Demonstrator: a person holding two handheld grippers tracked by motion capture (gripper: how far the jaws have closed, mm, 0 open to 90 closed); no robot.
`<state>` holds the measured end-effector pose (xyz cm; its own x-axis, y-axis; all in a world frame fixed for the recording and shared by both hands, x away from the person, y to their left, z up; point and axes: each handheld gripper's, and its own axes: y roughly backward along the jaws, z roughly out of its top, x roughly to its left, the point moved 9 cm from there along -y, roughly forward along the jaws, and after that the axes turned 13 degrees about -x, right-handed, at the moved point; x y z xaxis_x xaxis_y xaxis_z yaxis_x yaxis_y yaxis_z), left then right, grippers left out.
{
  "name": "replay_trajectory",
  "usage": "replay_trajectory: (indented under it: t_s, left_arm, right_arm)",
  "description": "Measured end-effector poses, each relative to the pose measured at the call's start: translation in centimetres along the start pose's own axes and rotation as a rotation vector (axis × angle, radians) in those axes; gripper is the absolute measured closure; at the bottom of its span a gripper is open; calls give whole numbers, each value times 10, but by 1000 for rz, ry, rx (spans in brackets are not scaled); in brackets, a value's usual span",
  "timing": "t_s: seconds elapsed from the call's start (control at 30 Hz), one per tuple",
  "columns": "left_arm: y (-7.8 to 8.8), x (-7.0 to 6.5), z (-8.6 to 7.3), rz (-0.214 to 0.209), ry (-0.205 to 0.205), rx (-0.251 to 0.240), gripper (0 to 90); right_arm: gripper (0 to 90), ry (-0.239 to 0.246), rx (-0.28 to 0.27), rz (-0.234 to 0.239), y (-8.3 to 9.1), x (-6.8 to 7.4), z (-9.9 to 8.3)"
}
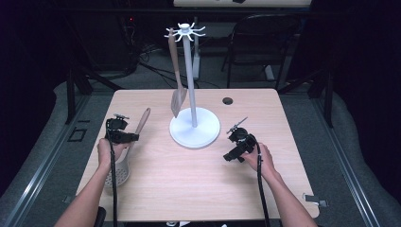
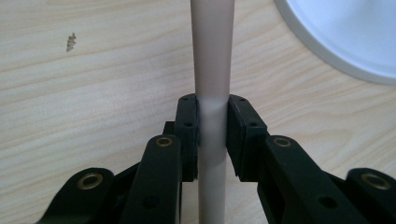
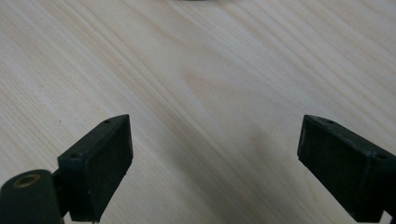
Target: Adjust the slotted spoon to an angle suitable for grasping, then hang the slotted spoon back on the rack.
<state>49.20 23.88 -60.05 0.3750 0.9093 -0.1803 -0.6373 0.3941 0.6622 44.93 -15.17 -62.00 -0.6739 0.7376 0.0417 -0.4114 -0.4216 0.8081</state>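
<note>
Left gripper (image 2: 212, 135) pinches the skimmer's handle (image 2: 212, 60).

The slotted skimmer (image 1: 124, 163) lies near the table's (image 1: 198, 184) left edge; the right gripper (image 1: 231, 156), jaws spread, rests toward the right edge, beside the utensil stand (image 1: 195, 127).

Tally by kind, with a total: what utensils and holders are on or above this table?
Skimmer spoons, lying on the table, handle clamped by the left gripper: 1
Spatulas, hanging from the stand: 1
Hook stands, white: 1
Total: 3
</note>
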Motion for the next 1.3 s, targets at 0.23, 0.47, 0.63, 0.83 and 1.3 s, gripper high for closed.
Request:
replay_trajectory:
  t_s: [0.23,0.47,0.63,0.83,1.3]
  left_arm:
    - [13,-2,10,-19,-10,-75,755]
    - [21,-12,15,-27,-46,-117,755]
    - [26,-18,20,-25,-50,-158,755]
    - [33,-29,27,-34,-89,-204,755]
    - [55,-62,50,-70,-203,-312,755]
  right_arm:
    - [99,-3,1,0,-2,1,0]
    - [99,7,14,0,-3,2,-1]
    - [99,9,17,8,-3,2,-2]
    - [100,9,16,4,-3,0,-2]
    - [100,11,23,1,-5,1,-3]
